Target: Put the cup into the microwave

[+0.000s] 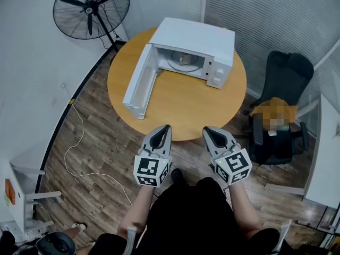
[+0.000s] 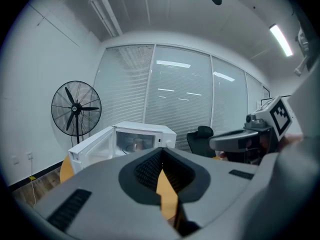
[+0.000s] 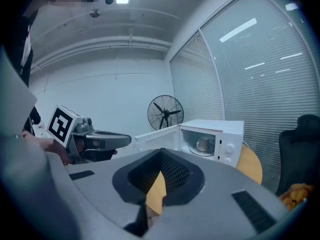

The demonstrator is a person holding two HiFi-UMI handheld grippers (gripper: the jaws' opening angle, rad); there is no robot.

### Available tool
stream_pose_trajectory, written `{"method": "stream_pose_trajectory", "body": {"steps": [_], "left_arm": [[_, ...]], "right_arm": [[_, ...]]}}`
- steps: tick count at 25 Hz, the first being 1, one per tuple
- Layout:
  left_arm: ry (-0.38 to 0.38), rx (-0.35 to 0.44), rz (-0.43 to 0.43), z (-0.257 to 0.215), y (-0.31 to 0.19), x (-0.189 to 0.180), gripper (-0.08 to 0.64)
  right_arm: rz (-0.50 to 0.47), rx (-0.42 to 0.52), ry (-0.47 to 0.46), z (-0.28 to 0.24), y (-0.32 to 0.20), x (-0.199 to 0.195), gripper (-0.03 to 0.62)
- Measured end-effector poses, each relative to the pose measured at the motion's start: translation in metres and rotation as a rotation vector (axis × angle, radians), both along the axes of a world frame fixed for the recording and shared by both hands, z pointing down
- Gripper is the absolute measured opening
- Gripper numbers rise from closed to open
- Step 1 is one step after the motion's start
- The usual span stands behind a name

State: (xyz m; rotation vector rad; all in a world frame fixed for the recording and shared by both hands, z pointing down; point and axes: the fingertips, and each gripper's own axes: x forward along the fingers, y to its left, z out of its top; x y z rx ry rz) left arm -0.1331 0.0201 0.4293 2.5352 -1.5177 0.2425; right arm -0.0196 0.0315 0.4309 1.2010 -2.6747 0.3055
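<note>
Dimly visible inside the open microwave on the round tabletop: a cup, hard to discern from above. Pressed together, empty: left claw, right claw.

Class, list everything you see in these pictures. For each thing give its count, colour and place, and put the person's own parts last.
microwave: 1, white, on the table, door open
cup: 1, pale, inside the microwave
table: 1, round, wood-coloured, in front of the person
pedestal fan: 1, black, on the floor beyond the table, left
office chair: 1, black, right of the table
cable: 1, white, on the floor left of the table
left gripper: 1, grey, shut and empty, at the table's near edge
right gripper: 1, grey, shut and empty, beside the left
</note>
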Motion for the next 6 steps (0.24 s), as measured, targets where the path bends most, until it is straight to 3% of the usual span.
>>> {"method": "stream_pose_trajectory", "body": {"steps": [6], "left_arm": [[0.002,-0.003,0.012,0.0017,-0.0036,-0.0036,-0.003]], "right_arm": [[0.005,0.004,0.012,0.0004,-0.0026,-0.0051,0.009]]}}
